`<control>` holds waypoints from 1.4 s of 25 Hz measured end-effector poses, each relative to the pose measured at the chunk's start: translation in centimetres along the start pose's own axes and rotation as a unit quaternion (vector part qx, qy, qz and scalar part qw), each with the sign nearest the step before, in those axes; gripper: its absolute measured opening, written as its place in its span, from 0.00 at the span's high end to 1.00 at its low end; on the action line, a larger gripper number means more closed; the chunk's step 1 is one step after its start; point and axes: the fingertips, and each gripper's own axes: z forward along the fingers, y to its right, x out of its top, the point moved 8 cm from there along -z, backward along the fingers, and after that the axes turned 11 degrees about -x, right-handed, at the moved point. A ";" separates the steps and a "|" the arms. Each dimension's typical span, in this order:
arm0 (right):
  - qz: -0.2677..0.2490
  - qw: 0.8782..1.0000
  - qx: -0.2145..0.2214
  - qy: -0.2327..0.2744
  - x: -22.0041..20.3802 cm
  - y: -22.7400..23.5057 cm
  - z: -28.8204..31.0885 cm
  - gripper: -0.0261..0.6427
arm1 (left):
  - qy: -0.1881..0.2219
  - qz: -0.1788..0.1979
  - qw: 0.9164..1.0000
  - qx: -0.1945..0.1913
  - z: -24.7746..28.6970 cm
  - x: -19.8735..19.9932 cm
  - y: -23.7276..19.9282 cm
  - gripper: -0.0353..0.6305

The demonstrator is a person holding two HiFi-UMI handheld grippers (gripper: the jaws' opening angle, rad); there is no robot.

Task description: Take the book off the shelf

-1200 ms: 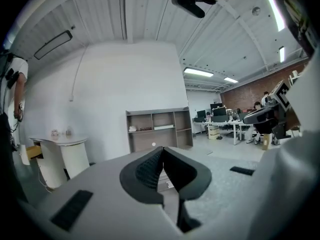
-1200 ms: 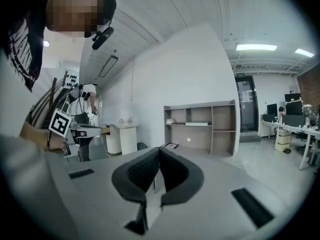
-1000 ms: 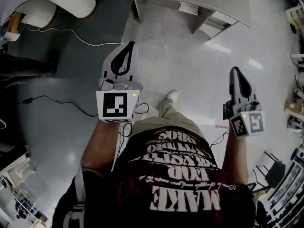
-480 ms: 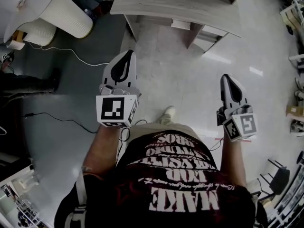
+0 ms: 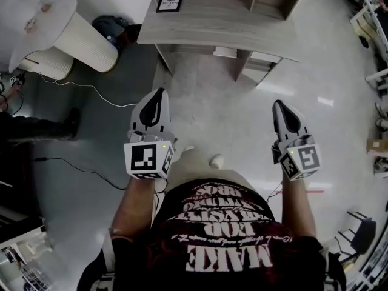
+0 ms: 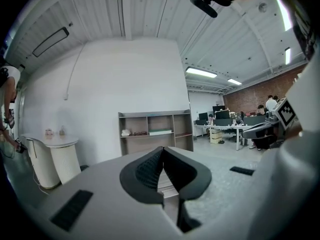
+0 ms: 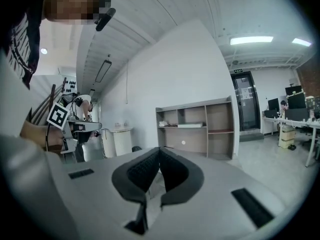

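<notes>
At frame top stands the shelf unit point(image 5: 230, 29). The left gripper point(image 5: 159, 93) and right gripper point(image 5: 277, 105), jaws closed and empty, should open before reaching the flat-lying book point(image 7: 192, 125).

Shelf point(image 5: 218, 32) nearer, more of it showing

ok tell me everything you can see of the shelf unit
The shelf unit is a low, wide, open-fronted case in grey-brown wood-look board. It stands upright on the pale floor against the white wall. Dividers split it into several open compartments. On its upper shelf a pale book lies flat, with small items I can't identify to its left. A small dark-framed card sits on its top.
</notes>
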 end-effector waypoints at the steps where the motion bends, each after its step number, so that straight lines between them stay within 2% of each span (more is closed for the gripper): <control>1: -0.005 1.000 0.001 0.001 0.0 0.1 0.1 0.96 | 0.000 -0.003 1.000 0.000 0.1 0.0 0.0 0.94; 7: -0.015 1.000 -0.006 0.018 0.8 0.2 1.2 0.96 | 0.012 -0.001 1.000 -0.017 1.5 0.5 -0.3 0.94; 15: -0.013 1.000 -0.014 0.024 1.7 0.7 4.8 0.96 | 0.014 0.012 0.999 -0.039 5.9 1.0 -2.0 0.94; 20: -0.017 1.000 -0.011 0.024 2.6 1.0 8.1 0.95 | 0.010 0.062 0.998 -0.028 8.5 2.0 -3.3 0.94; 24: -0.021 0.999 -0.010 0.025 3.5 1.0 11.5 0.96 | 0.011 0.036 0.999 -0.027 10.6 1.7 -5.9 0.94; 30: -0.020 1.000 -0.014 0.012 3.6 1.9 16.3 0.96 | 0.003 0.048 0.999 -0.025 14.2 0.9 -9.0 0.94; 35: -0.023 1.000 -0.014 0.009 4.9 2.1 19.8 0.96 | 0.010 0.038 0.999 -0.027 17.2 1.4 -11.4 0.94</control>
